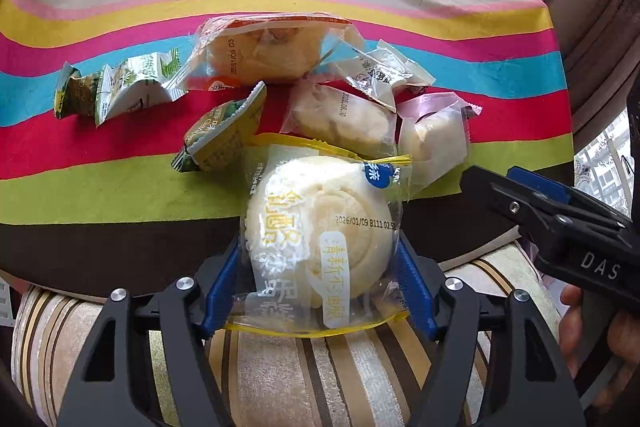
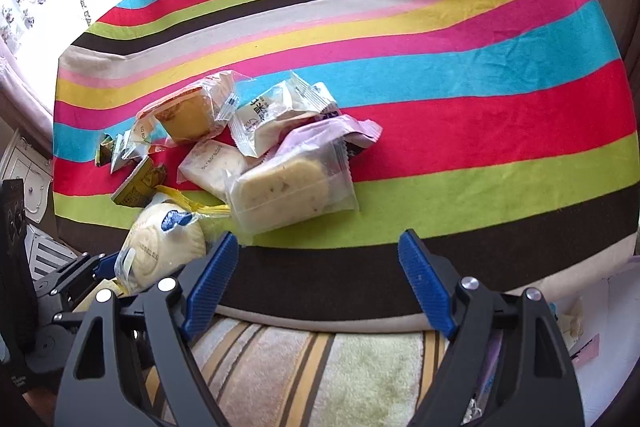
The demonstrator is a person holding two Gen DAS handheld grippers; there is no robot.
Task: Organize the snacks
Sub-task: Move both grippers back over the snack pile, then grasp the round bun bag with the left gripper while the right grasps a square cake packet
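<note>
On the striped cloth (image 1: 120, 183), green packets (image 1: 116, 91) lie leftmost. The left gripper (image 1: 320, 267) clamps a wrapped bun (image 1: 316, 227) (yellow-edged wrapper) at the near edge, before the snack pile (image 2: 256, 147). The right gripper (image 2: 316, 267) hangs spread wide, holding nothing.

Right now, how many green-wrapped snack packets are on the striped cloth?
3. Two green packets lie side by side at the pile's left end; the third leans beside the held yellow-trimmed bun. Others may hide underneath.
</note>
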